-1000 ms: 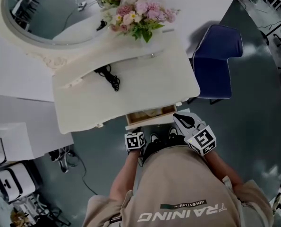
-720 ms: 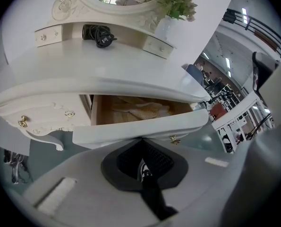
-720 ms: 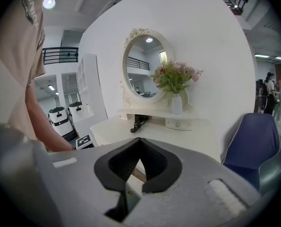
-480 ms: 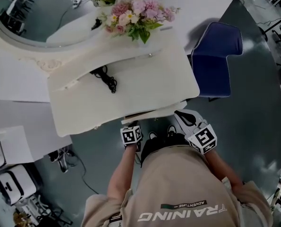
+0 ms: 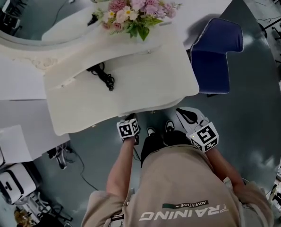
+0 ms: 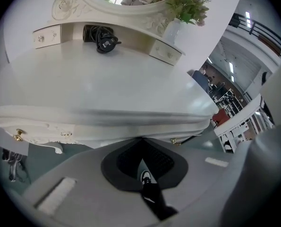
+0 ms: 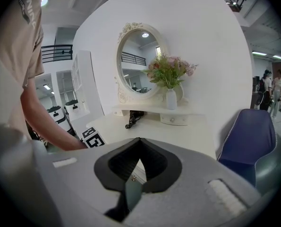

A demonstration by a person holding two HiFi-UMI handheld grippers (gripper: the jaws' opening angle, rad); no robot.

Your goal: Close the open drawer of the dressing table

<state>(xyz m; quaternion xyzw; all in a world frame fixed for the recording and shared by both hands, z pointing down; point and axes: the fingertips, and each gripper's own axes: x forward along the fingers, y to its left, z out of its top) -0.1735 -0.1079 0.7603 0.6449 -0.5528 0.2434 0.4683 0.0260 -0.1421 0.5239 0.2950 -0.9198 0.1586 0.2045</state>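
drawer [image 6: 107,129] flush — left gripper [image 6: 141,140] jaws pressed together against its front; right gripper [image 7: 139,139] jaws together, empty.

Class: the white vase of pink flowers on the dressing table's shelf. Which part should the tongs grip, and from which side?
Grip the slim white vase round its body, below the pink flowers. Come level from the front of the white dressing table: the vase stands upright, the blooms spread over its mouth, and the white-framed oval mirror rises behind it, likely blocking top and rear.
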